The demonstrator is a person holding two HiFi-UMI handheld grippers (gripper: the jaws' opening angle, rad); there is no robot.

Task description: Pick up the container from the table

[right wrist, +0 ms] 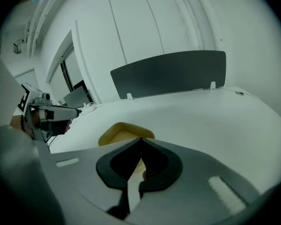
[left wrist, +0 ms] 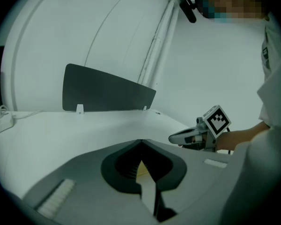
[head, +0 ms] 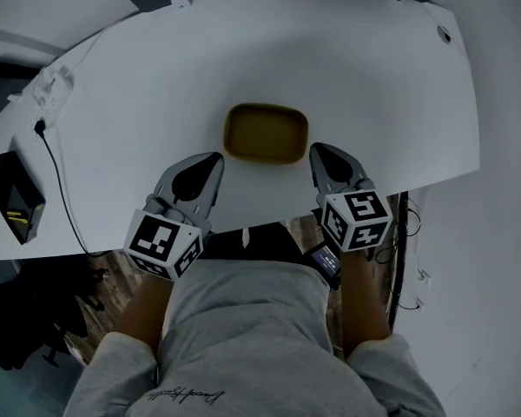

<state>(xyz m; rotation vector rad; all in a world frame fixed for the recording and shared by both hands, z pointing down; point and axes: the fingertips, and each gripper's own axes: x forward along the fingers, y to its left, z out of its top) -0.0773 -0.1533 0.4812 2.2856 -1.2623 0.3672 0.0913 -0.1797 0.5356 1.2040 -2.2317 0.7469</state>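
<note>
One container (head: 266, 134), two tongs (head: 214, 158) (head: 318, 150)

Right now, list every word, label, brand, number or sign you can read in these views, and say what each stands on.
Nothing can be read outright.
Cursive script on the grey sweatshirt: too small and blurred to read.
Square markers on the left gripper and the right gripper: black-and-white patterns, no letters or numbers.
Yellow container: no print visible.
</note>
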